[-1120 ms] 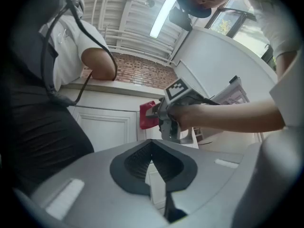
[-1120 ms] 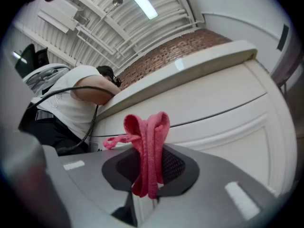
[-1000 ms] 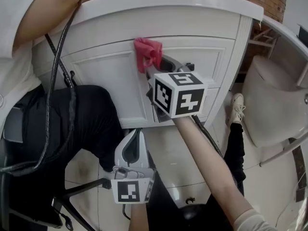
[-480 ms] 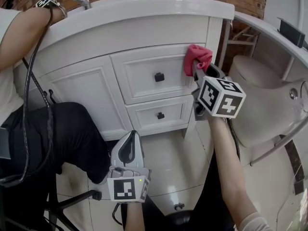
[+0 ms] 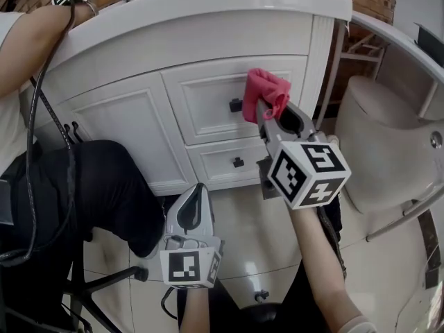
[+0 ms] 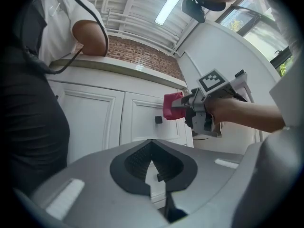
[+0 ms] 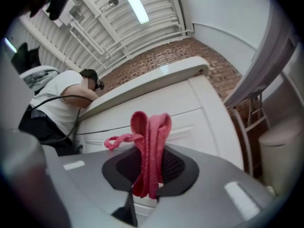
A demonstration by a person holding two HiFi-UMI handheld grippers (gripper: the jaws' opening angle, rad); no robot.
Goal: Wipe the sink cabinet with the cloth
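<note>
Right tongs [image 5: 266,111]: clamped on the red cloth [image 5: 262,89], at the sink cabinet [image 5: 125,127]'s upper drawer [image 5: 205,109], just right of its black knob [image 5: 236,105].
Left tongs [image 5: 197,194]: closed, empty, low over the floor [image 5: 243,238].
Drawers: both closed.
Left gripper view alone: ceiling light [image 6: 171,4].

Bunched pink cloth [image 5: 264,93] at white sink cabinet [image 5: 132,120]

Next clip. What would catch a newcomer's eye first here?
The red cloth, clamped in the right gripper's jaws, stands out against the white sink cabinet, right at the upper drawer beside its dark knob. Next, the left gripper hangs low over the floor tiles, jaws together and empty.
</note>
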